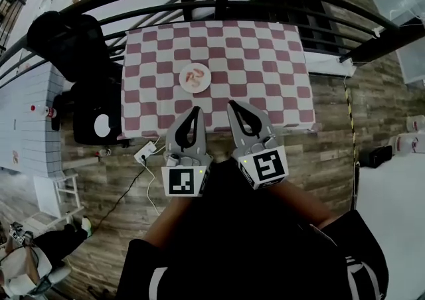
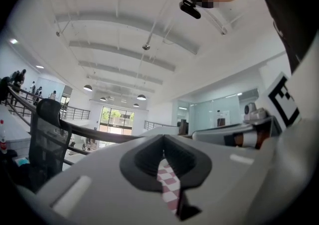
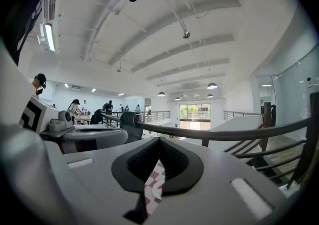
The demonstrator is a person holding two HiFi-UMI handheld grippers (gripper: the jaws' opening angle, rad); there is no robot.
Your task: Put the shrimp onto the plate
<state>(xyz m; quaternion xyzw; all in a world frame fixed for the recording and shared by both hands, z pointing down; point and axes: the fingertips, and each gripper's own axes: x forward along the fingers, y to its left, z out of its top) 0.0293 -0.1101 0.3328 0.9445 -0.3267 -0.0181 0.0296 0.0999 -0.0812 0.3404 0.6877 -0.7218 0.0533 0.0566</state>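
Over the near edge of the checkered table (image 1: pixel 265 60), holding the left gripper (image 1: pixel 196 111) and the right gripper (image 1: pixel 232 105) side by side, clear of the plate (image 1: pixel 208 81). Pressing both pairs of jaws together on nothing, with only the table's checks showing through the slits. Finding the pink shrimp (image 1: pixel 194 75) already lying on that plate, so probably idling, with no carrying left to do.
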